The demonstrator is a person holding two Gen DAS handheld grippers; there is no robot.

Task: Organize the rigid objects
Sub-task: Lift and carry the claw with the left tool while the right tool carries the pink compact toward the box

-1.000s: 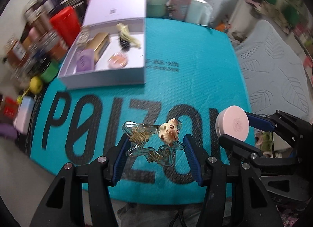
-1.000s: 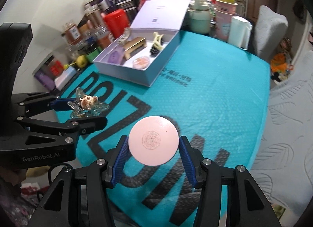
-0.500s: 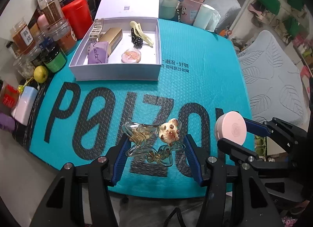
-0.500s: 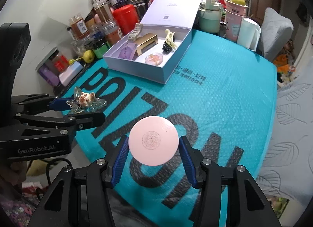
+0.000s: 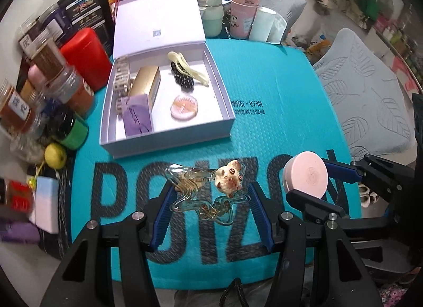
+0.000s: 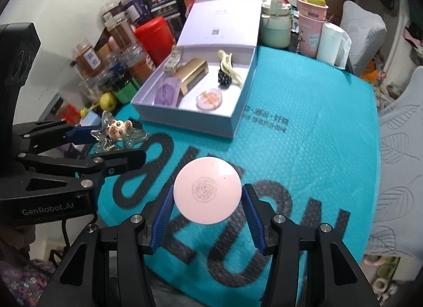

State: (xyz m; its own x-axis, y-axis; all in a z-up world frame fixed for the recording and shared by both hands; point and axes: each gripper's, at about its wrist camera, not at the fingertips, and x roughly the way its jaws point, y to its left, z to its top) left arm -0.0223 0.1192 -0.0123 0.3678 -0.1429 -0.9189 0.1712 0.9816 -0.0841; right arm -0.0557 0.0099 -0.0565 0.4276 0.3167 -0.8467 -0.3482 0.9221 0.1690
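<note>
My left gripper (image 5: 210, 201) is shut on a clear glass star dish with a small cream animal figure (image 5: 206, 193), held above the near edge of the teal mat; it also shows in the right wrist view (image 6: 116, 135). My right gripper (image 6: 207, 198) is shut on a round pink compact (image 6: 207, 190), seen to the right in the left wrist view (image 5: 306, 174). The open lilac box (image 5: 169, 143) lies ahead on the mat and holds a gold case, a purple pouch, hair clips and a round pink disc (image 5: 184, 104).
Jars, a red canister (image 5: 84, 55) and a green lid crowd the mat's left side. A mint jug, pink cup (image 5: 244, 13) and white roll stand behind the box. A grey cushioned chair (image 5: 370, 100) is to the right.
Both grippers, still holding their objects, have moved forward toward the box, which now looks larger and nearer in both views.
</note>
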